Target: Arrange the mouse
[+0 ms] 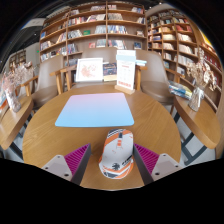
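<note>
A white and orange mouse (116, 155) sits between my gripper's (116, 147) two fingers, low over the round wooden table (45, 140). Both fingers press on its sides, so the gripper is shut on it. The magenta pads (76, 157) show at either side. A light blue mouse mat (94, 109) lies flat on the table just ahead of the mouse, and nothing lies on it. I cannot tell whether the mouse rests on the wood or is held slightly above it.
Two upright display cards or books (89, 69) (125, 71) stand at the table's far edge. Wooden chairs (15, 110) flank the table at both sides. Tall bookshelves (100, 25) line the back of the room.
</note>
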`<state>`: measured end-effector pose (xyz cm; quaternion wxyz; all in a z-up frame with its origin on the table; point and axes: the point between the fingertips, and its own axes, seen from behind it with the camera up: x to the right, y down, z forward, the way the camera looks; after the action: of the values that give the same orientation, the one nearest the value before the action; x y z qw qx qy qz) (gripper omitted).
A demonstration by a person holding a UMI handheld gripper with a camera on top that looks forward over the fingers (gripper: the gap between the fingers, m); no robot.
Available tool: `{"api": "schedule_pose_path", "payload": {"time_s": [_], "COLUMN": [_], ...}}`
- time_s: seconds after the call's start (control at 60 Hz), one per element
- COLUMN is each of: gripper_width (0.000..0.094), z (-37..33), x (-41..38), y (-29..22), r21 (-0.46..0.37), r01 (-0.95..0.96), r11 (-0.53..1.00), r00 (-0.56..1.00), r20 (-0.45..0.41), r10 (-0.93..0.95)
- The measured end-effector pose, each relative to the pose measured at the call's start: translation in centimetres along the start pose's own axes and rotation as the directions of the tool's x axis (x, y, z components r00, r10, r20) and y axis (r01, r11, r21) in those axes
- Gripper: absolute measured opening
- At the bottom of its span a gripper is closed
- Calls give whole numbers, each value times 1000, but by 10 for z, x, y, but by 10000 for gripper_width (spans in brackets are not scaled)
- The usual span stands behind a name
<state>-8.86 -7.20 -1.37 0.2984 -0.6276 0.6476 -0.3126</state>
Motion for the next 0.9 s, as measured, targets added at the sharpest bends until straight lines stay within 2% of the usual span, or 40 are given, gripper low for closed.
{"api": "schedule_pose_path", "payload": {"time_s": [0.133,0.283,0.35,0.4,0.55,0.6,0.767,0.9], "gripper_width": [851,778,672,489,446,441,444,443], "z": [10,14,15,16,8,0,-29,-8], "x": [-5,-9,-6,-2,0,-6,-25,-42], "y": [-8,-11,-12,-13,-8,-16,-93,-158], "r21": [0,14,19,23,-18,-20,90,149], "r01": [10,21,19,12,-9,-16,-2,31], "r11": [1000,1000,1000,1000,1000,1000,996,988], "r00": [1000,999,1000,1000,1000,1000,998,997], "r20": [14,25,18,1,-9,12,68,67], "r10": [-10,-21,-19,-12,8,16,-4,-41]}}
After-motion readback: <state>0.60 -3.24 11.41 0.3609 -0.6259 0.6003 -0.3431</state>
